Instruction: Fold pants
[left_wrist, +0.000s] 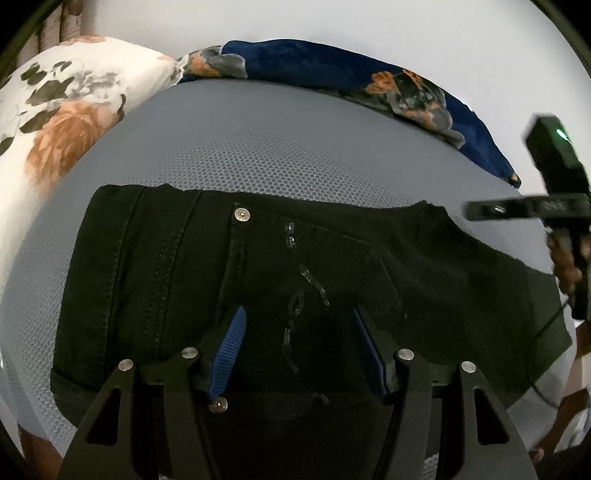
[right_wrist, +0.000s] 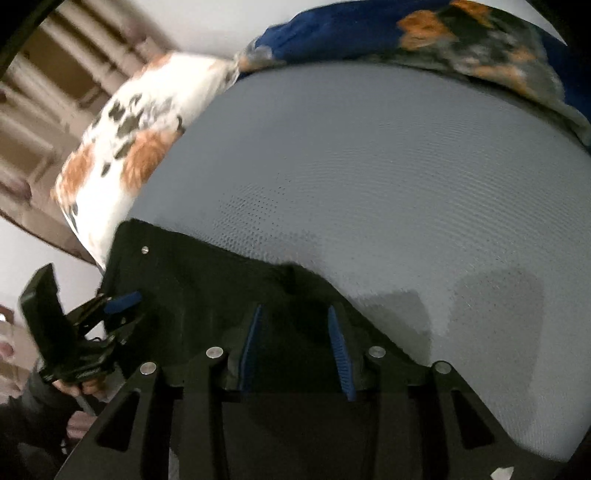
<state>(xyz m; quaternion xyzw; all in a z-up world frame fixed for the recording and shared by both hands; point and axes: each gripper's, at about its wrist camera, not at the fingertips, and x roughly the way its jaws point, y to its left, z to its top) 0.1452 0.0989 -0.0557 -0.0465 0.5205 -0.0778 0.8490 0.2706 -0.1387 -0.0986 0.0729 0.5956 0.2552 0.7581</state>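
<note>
Black pants (left_wrist: 280, 280) lie folded on a grey mesh mattress (left_wrist: 258, 147), with a silver button (left_wrist: 242, 214) near the far edge and sequin trim on a pocket. My left gripper (left_wrist: 297, 314) hovers open over the pants, its blue pads spread apart with nothing between them. In the right wrist view the pants (right_wrist: 207, 291) lie at the lower left, and my right gripper (right_wrist: 295, 314) is open over their right end. The left gripper (right_wrist: 122, 308) shows there too, over the pants' left part. The right gripper's body (left_wrist: 554, 192) shows at the left view's right edge.
A white floral pillow (left_wrist: 62, 110) lies at the mattress's far left. A dark blue floral blanket (left_wrist: 369, 77) is bunched along the far edge by a white wall. Bare mattress (right_wrist: 406, 184) stretches beyond and right of the pants. Wooden furniture (right_wrist: 33, 122) stands far left.
</note>
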